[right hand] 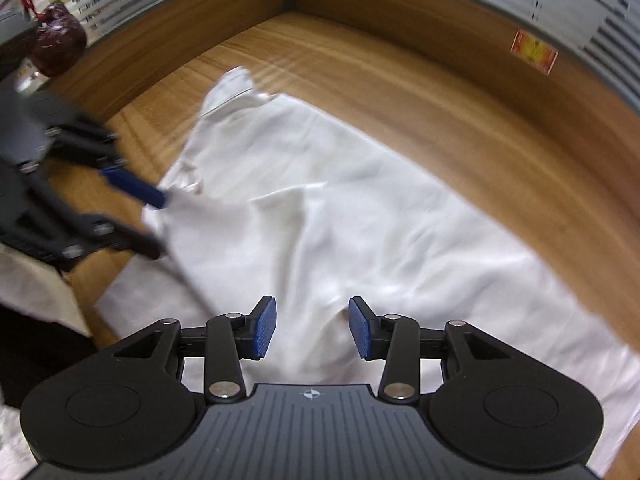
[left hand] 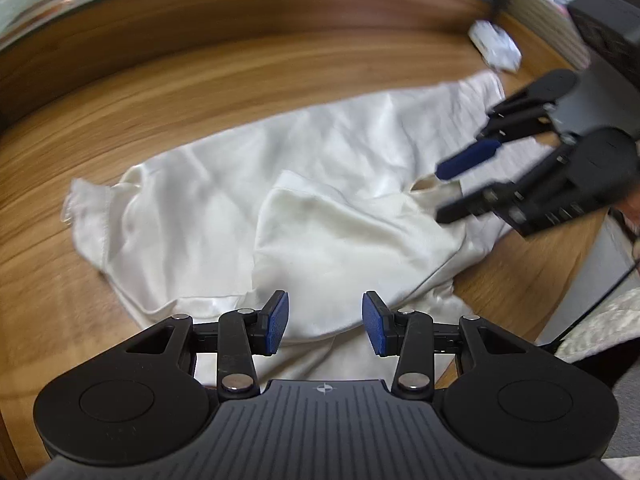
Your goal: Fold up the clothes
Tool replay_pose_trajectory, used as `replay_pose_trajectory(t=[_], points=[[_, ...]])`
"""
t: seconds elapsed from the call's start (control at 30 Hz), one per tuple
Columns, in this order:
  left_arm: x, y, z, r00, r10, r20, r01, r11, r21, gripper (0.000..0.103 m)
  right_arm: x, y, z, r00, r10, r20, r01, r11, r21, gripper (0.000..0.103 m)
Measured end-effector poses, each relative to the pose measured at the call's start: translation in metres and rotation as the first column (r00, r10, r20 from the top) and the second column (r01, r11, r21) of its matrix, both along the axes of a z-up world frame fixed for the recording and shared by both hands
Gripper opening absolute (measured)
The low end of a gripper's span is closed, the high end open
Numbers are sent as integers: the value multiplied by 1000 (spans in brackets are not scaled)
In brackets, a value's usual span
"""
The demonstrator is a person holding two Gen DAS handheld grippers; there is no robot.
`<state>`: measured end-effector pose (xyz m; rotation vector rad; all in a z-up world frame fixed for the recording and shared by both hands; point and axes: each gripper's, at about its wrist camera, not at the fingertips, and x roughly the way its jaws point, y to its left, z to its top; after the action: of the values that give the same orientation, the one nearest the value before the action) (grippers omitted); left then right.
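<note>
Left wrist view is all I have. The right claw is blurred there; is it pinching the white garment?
Observer: No. In the right wrist view the right claw is open, nothing pinched, with the white garment below it.
Operator: Anything beyond the desk?
Observer: A dark red round object behind the wooden partition, upper left.
Operator: My claw, seen from the side?
Observer: The left claw has its tips at the garment's edge.

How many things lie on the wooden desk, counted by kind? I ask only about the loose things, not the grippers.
White garment: 1
Small white crumpled packet near the far corner: 1
Total: 2
</note>
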<state>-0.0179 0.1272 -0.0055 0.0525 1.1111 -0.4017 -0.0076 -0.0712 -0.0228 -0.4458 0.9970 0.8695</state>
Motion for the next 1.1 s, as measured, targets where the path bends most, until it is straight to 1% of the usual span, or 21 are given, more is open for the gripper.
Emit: replay_pose_trajectory(t=[0.17, 0.3, 0.4, 0.5, 0.6, 0.67, 0.7, 0.83, 0.93, 1.1], points=[[13, 13, -19, 998, 27, -53, -27, 1000, 16, 44, -13, 7, -19, 999, -52, -17, 52, 999, -11, 49], [16, 23, -30, 995, 44, -87, -43, 999, 11, 44, -9, 8, -39, 993, -110, -38, 109, 993, -33, 50], [17, 26, -38, 994, 53, -96, -52, 999, 14, 44, -5, 8, -51, 989, -135, -52, 133, 990, -48, 51], [16, 27, -38, 994, 70, -78, -70, 998, 8, 45, -4, 9, -53, 988, -144, -53, 141, 989, -50, 52], [7, 34, -20, 996, 94, 0, -94, 995, -42, 47, -8, 9, -44, 989, -144, -32, 142, 989, -40, 54], [-4, 40, -7, 994, 103, 34, -101, 994, -52, 49, -13, 8, -35, 990, -138, -19, 137, 990, -18, 57], [-8, 42, -4, 994, 107, 33, -105, 993, -45, 49, -16, 7, -30, 991, -134, -12, 134, 991, -8, 58], [-21, 51, -4, 991, 131, 6, -131, 991, -12, 50, -32, 14, -22, 997, -78, 8, 78, 997, 14, 60], [-35, 58, -6, 987, 162, -16, -161, 987, 2, 50, -47, 32, -23, 1000, 26, 14, -27, 999, 21, 60], [-61, 62, -11, 979, 200, -42, -200, 980, 4, 50, -56, 73, -28, 988, 153, 33, -154, 988, 26, 59]])
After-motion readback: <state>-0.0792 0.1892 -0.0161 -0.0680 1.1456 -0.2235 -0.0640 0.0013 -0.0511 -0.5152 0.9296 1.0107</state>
